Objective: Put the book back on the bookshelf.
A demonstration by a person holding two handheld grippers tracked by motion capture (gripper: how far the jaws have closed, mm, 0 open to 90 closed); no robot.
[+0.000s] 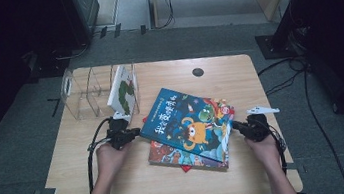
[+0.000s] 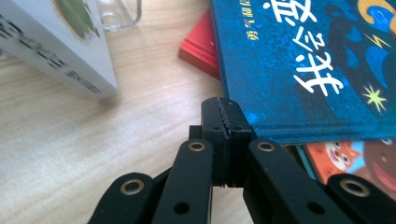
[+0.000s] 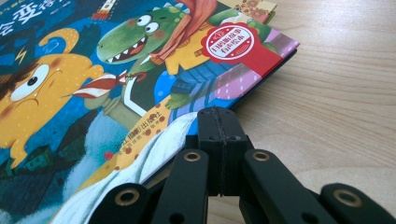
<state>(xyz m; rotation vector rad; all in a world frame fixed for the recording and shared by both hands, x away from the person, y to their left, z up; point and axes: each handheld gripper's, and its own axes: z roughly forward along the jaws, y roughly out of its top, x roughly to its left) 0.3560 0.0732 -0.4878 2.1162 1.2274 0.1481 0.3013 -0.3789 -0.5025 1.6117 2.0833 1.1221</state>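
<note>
**Two shut grippers, one blue book between them**

From the high view, I hold my left gripper (image 1: pixel 132 132) at the left edge of the blue book (image 1: pixel 188 122) and my right gripper (image 1: pixel 239 127) at its right edge. The blue book lies on top of a small pile. An orange book (image 1: pixel 167 154) lies under it, nearer to me. I think I am getting ready to lift the top book. To do it well, I should open both grippers first, then slide one jaw under the cover on each side and lift both sides at the same time, so it stays flat.

Past my left gripper stands a clear rack (image 1: pixel 84 93) on the table (image 1: pixel 121 189). A white book (image 1: pixel 123 91) leans in it. The rack's other slots look free.

In the left gripper view, my jaws are pressed tight together and hold nothing. The blue book's corner (image 2: pixel 299 74) is just to the right of my tips. A red book (image 2: pixel 201 46) pokes out from under it. The white book (image 2: pixel 56 46) is off to my left, and it could get bumped if I swing that way.

In the right gripper view, my jaws are shut tight too, with nothing in them. The blue book (image 3: pixel 116 84) is just to the left of my tips, very close. I cannot tell if I touch it. Bare table is on my right.
</note>
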